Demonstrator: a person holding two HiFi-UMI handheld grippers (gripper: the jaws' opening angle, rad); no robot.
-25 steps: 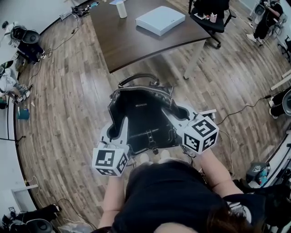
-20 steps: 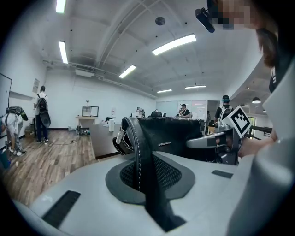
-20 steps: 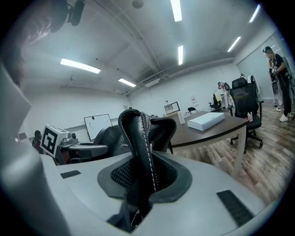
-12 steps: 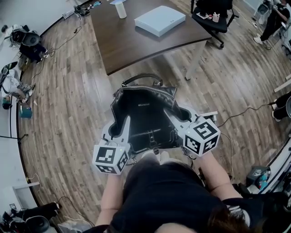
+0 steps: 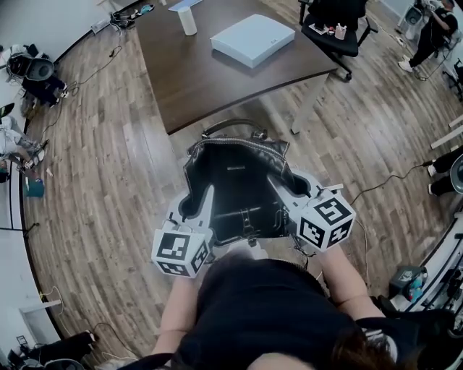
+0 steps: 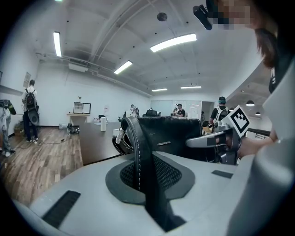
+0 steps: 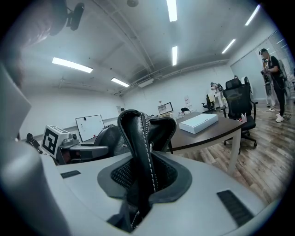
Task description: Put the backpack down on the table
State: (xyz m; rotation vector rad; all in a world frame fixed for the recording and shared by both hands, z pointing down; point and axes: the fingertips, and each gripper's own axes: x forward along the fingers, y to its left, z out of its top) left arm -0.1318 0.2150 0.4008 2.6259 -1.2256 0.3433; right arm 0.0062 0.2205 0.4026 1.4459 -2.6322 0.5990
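A black leather backpack (image 5: 235, 184) hangs open-topped in the air between my two grippers, over the wood floor just short of the dark brown table (image 5: 217, 69). My left gripper (image 5: 194, 209) is shut on the backpack's left strap (image 6: 140, 170). My right gripper (image 5: 284, 201) is shut on the right strap (image 7: 140, 161). The bag's top handle (image 5: 231, 127) points toward the table's near edge. In each gripper view the strap runs upright between the jaws, with the bag body beyond.
A white flat box (image 5: 252, 37) and a white cylinder (image 5: 187, 20) lie on the table's far part. A black office chair (image 5: 334, 32) stands at its right end. Cables and gear (image 5: 32, 76) litter the floor at left. People stand far off.
Both grippers have carried the backpack forward, toward the table; its handle now nearly reaches the table's near edge. The grips have not changed.
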